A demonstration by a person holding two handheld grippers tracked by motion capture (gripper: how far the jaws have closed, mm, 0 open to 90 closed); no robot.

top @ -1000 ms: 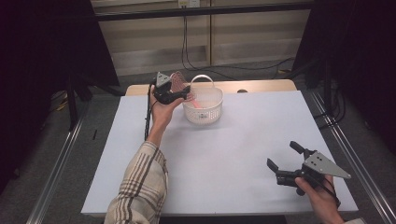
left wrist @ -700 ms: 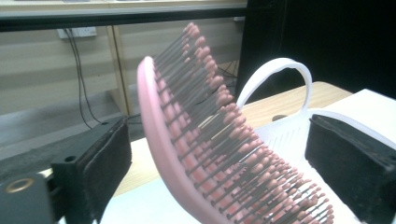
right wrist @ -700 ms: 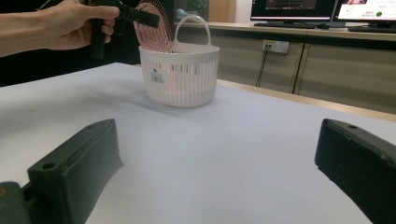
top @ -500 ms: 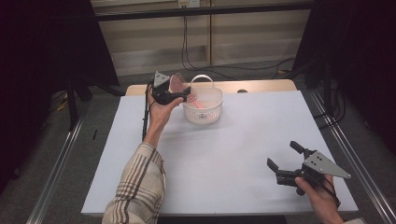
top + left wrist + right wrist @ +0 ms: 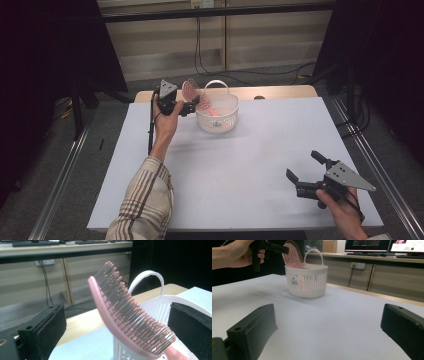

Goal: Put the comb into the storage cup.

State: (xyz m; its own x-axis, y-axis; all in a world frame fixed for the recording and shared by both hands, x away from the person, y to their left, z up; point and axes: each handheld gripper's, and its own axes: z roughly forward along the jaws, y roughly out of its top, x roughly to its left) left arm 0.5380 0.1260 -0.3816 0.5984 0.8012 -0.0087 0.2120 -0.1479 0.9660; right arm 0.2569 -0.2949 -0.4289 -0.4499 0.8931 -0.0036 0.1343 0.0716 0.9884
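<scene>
A pink hairbrush (image 5: pixel 190 91) leans out of a white handled basket (image 5: pixel 217 119) at the table's far side, its handle down inside and its bristled head over the left rim. My left gripper (image 5: pixel 196 103) is level at that rim. In the left gripper view the brush head (image 5: pixel 120 312) stands between the two pads without touching either; the jaws have just been opening and are open. My right gripper (image 5: pixel 303 165) is held low over the near right of the table, open with nothing in it, and faces the basket (image 5: pixel 308 282) and brush (image 5: pixel 292 253).
The white table top (image 5: pixel 250 165) stretches between the basket and the right gripper. A strip of wooden desk (image 5: pixel 280 92) shows behind it. Metal rails (image 5: pixel 372 165) run along both sides, and cables hang at the back wall.
The left hand has eased slightly left from the basket, and the brush stays leaning in it. The right hand has not moved.
</scene>
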